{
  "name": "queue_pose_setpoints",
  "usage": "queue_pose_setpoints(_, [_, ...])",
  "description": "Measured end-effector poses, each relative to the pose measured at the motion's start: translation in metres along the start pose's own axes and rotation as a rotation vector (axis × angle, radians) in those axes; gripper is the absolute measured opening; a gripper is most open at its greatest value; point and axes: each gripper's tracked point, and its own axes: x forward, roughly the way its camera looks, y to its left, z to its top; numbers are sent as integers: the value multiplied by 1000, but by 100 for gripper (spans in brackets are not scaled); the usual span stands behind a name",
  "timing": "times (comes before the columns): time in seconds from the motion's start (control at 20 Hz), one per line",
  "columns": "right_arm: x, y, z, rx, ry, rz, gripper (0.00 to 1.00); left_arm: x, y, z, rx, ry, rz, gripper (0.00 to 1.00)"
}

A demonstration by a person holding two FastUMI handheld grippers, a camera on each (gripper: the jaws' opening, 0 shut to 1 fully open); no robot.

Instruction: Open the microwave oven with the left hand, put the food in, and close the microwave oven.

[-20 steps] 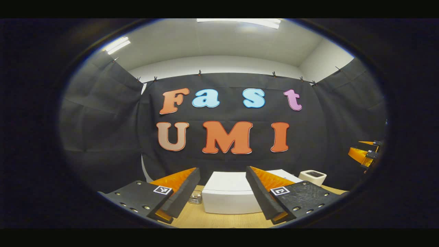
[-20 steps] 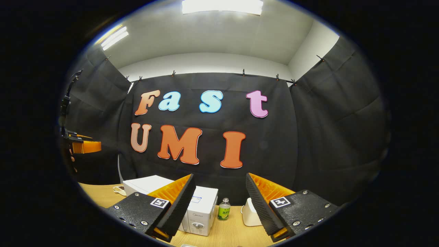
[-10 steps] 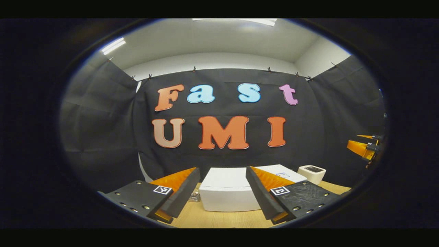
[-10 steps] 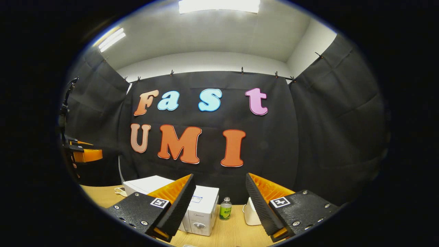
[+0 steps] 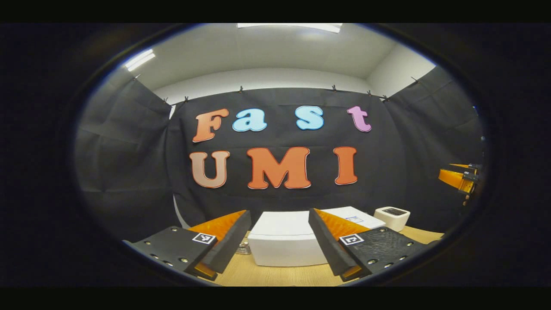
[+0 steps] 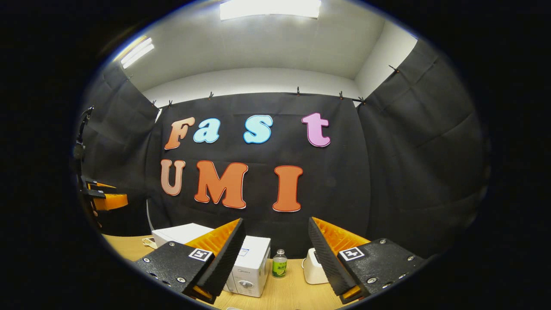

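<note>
A white microwave oven (image 5: pixel 280 243) stands on the wooden table (image 5: pixel 280 275), straight ahead of my left gripper (image 5: pixel 279 213). That gripper is open and empty, held above the table and short of the oven. In the right gripper view the microwave oven (image 6: pixel 254 262) shows its knob panel, and my finger (image 6: pixel 215 254) hides most of its front. My right gripper (image 6: pixel 275 221) is open and holds nothing. Each view catches the other gripper far off at its edge: the right gripper (image 5: pixel 458 178) and the left gripper (image 6: pixel 105 199). A small pale item (image 6: pixel 150 243) lies left of the oven; I cannot tell what it is.
A small green bottle (image 6: pixel 280 263) stands just right of the microwave, and a white appliance (image 6: pixel 313 269) sits beyond it. That appliance (image 5: pixel 391 216) also appears at the back right in the left gripper view. A small glass jar (image 5: pixel 244 247) sits by the oven's left side.
Both views drift slightly. The left gripper has sunk a little relative to the right one. Both grippers stay open and empty.
</note>
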Motion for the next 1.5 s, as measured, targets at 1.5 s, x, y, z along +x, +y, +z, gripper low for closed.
queue_pose_setpoints(1.5, [-65, -15, -146, 3, 154, 69, 94, 28, -173, -168, -54, 91, -227, 88])
